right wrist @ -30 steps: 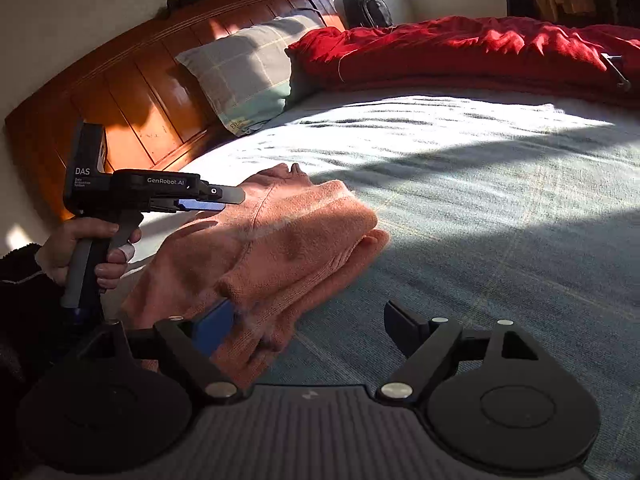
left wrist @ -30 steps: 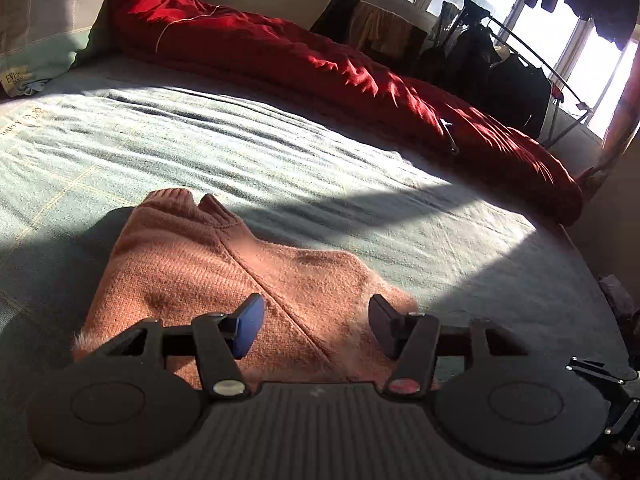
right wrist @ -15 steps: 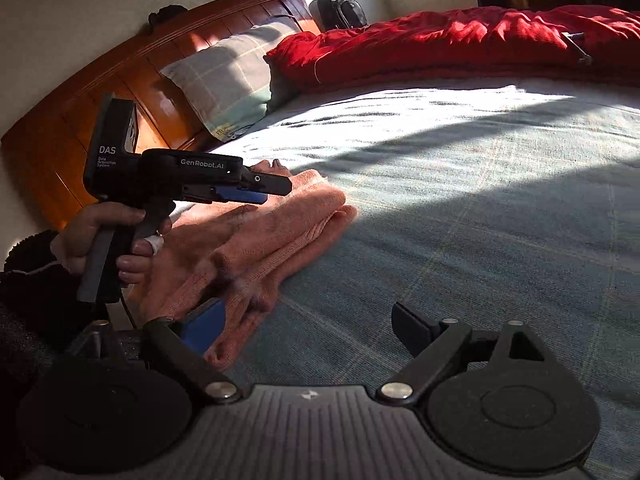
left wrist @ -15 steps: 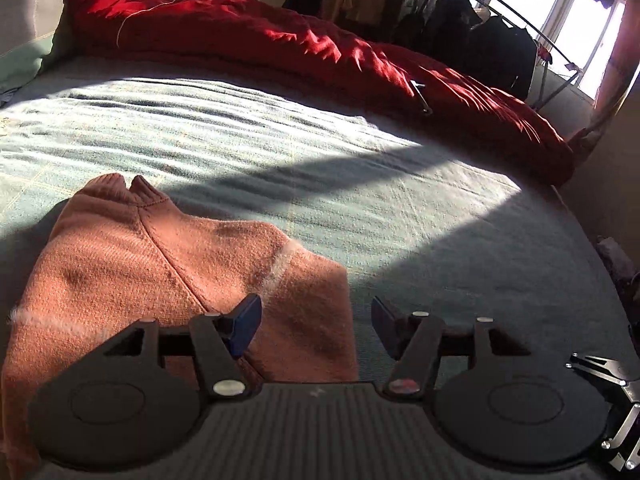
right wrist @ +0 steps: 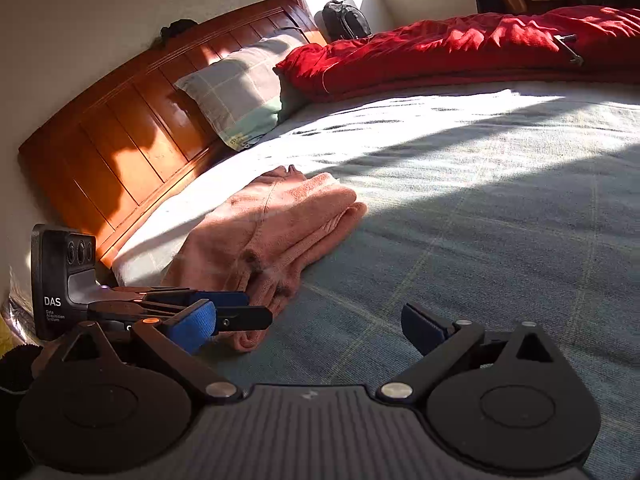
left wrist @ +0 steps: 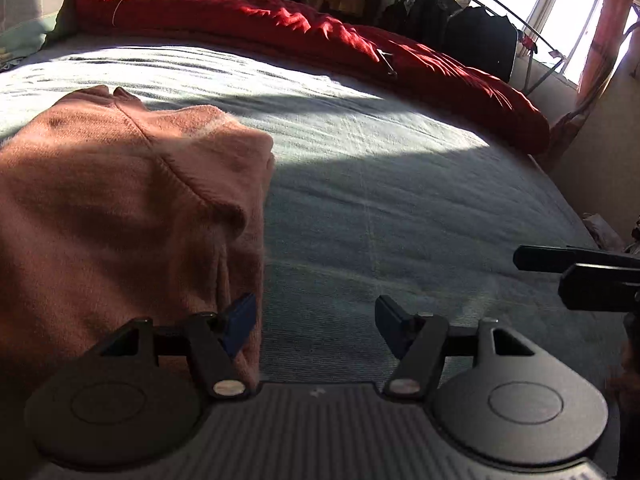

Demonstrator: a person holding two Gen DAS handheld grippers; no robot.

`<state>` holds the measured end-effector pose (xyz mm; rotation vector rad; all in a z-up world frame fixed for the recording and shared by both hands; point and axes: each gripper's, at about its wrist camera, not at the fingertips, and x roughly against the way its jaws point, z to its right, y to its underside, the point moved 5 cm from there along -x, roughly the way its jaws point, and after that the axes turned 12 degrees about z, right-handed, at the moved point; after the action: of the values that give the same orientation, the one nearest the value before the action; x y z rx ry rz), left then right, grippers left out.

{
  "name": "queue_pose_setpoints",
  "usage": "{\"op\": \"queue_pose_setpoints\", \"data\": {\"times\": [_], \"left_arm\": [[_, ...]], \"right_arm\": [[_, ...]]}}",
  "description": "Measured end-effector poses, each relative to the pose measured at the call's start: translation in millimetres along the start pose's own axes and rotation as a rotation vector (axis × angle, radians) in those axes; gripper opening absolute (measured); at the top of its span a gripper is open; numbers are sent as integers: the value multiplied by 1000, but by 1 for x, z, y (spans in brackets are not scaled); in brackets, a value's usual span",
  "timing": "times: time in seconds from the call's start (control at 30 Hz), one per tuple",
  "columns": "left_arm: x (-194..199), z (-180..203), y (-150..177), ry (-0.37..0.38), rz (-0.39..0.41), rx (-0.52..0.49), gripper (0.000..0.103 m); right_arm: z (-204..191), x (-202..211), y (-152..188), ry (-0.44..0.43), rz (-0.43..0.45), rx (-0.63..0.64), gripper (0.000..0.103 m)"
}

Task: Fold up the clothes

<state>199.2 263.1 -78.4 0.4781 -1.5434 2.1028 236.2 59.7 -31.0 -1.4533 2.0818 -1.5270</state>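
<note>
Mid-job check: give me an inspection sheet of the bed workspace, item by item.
Surface: grey-green bedspread, part sun, part shadow.
Job's things: pink sweater folded, lying near the headboard.
Clutter: red quilt bundled along the far edge; checked pillow at the headboard.
Grippers: left claw open, nothing between its pads, near the sweater's edge; right claw open, jaws have just been opening, empty.
Cables: nothing seen.
Surroundings: backpack in the corner; dark clothes on a rack by the window.
</note>
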Motion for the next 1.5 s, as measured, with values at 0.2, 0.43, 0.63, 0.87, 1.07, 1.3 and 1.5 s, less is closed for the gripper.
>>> {"op": "queue_pose_setpoints", "data": {"times": [0.2, 0.43, 0.63, 0.87, 1.07, 1.3, 1.5], "left_arm": [[46, 10, -11, 2, 130, -50, 71], [25, -13, 1, -65, 81, -1, 73], [39, -11, 7, -28, 113, -29, 79], [71, -67, -14, -180, 223, -42, 80], [48, -118, -9, -226, 101, 95, 80], [69, -115, -25, -228, 171, 54, 81], [34, -111, -27, -212, 115, 26, 82]], "right_arm": [[4, 21, -2, 29, 27, 9, 103], [-2, 15, 7, 12, 4, -2, 103], [-5, 15, 14, 29, -23, 32, 103], [-6, 0, 24, 33, -52, 33, 103], [-10, -8, 31, 25, -82, 47, 103], [1, -13, 27, 58, -65, 15, 103], [-2, -17, 33, 62, -91, 28, 103]]}}
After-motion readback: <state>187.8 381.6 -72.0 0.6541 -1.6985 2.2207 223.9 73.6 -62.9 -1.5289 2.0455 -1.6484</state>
